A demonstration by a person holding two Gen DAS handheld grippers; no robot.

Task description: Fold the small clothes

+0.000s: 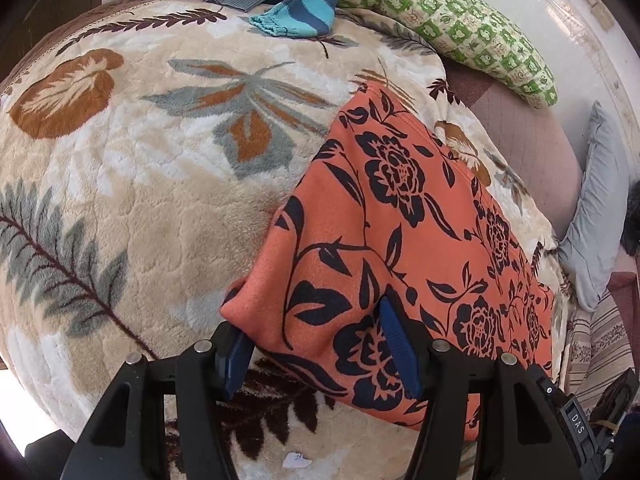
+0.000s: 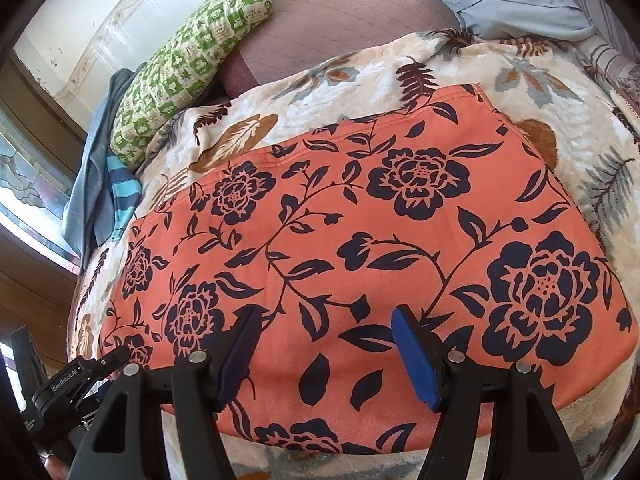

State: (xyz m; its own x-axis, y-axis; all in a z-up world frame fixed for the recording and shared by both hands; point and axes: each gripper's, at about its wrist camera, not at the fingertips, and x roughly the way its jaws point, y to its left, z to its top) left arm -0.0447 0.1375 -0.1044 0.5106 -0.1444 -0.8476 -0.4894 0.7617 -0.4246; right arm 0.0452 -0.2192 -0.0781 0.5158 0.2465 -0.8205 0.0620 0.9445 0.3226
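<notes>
- Left wrist view: the left tongs (image 1: 320,344) straddle the near left corner of the orange cloth with a dark flower print (image 1: 400,240); whether the blue pads pinch it, I cannot tell.
- It lies flat on the cream leaf-patterned fleece blanket (image 1: 140,200).
- Right wrist view: the right tongs (image 2: 332,344) stand apart above the cloth's near edge, holding nothing.
- Only here does the whole cloth show.
</notes>
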